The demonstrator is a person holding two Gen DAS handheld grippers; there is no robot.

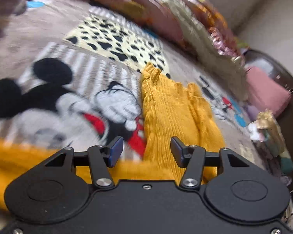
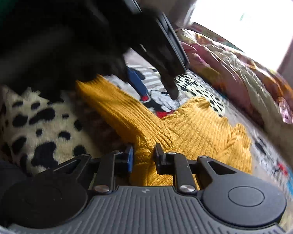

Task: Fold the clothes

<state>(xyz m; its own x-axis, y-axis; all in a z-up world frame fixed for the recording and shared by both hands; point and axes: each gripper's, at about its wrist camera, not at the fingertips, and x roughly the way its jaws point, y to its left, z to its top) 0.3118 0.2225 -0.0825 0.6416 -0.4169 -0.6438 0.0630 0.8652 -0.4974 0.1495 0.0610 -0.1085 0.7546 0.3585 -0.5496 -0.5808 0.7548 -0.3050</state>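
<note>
A mustard yellow knit sweater (image 1: 171, 109) lies spread on a Mickey Mouse blanket (image 1: 54, 101). My left gripper (image 1: 146, 150) is open and empty, hovering just above the sweater near its body. In the right wrist view the sweater (image 2: 201, 128) has one sleeve stretched toward the upper left. My right gripper (image 2: 143, 158) is shut on a bunched fold of the sweater. The left gripper (image 2: 152, 85) shows above the sleeve in that view, blurred, with its jaws apart.
A pile of pink and gold bedding (image 1: 185, 19) runs along the far side of the bed. A pink cushion (image 1: 267, 91) and a heap of clothes (image 1: 269, 132) lie at the right. A spotted blanket patch (image 2: 39, 124) lies left of the sweater. A bright window (image 2: 244, 15) is behind.
</note>
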